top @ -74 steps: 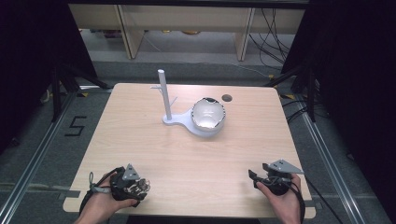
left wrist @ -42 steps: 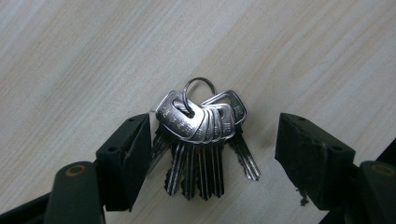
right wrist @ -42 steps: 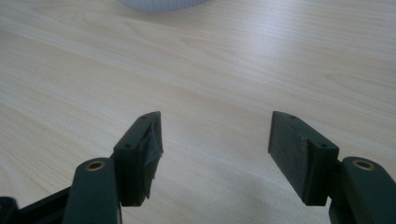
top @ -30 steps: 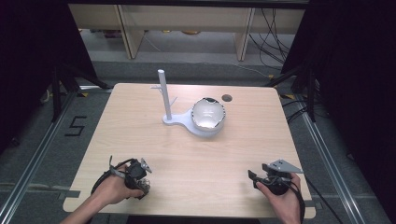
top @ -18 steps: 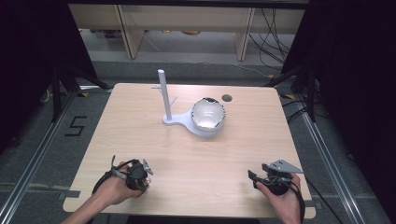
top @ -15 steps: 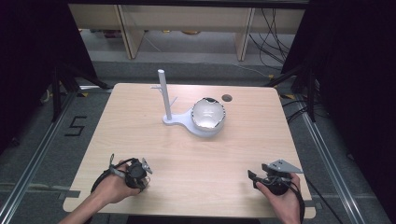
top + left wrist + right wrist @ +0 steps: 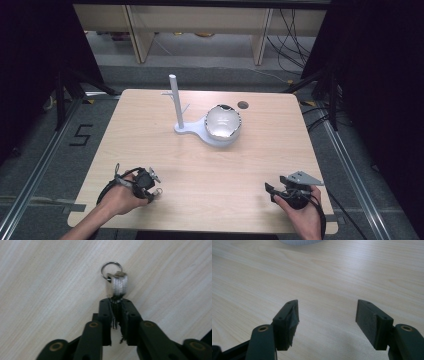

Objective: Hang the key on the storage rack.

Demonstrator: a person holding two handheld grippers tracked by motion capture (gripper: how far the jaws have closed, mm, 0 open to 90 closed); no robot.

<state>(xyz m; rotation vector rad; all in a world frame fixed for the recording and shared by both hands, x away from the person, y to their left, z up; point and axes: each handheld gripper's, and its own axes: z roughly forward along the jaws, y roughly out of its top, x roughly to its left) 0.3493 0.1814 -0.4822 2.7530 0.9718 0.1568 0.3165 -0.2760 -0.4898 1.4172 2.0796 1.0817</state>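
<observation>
In the left gripper view a small silvery tag with a metal key ring (image 7: 111,268) sticks out past the tips of my left gripper (image 7: 116,305), whose jaws are shut on the tag (image 7: 119,285) just above the wooden table. From above, the left gripper (image 7: 150,186) sits near the front left of the table with the ring (image 7: 158,190) at its tip. My right gripper (image 7: 327,315) stands open over bare wood, nothing between its jaws. It rests at the front right (image 7: 280,190).
A white stand with an upright post (image 7: 175,100) and a shiny round bowl (image 7: 223,122) stands at mid-table toward the back. A small dark hole (image 7: 243,105) lies behind the bowl. The table edge (image 7: 200,231) runs close under both hands.
The left hand has shifted slightly right and turned, bringing its gripper down onto the key-ring tag. The right gripper has stayed still.
</observation>
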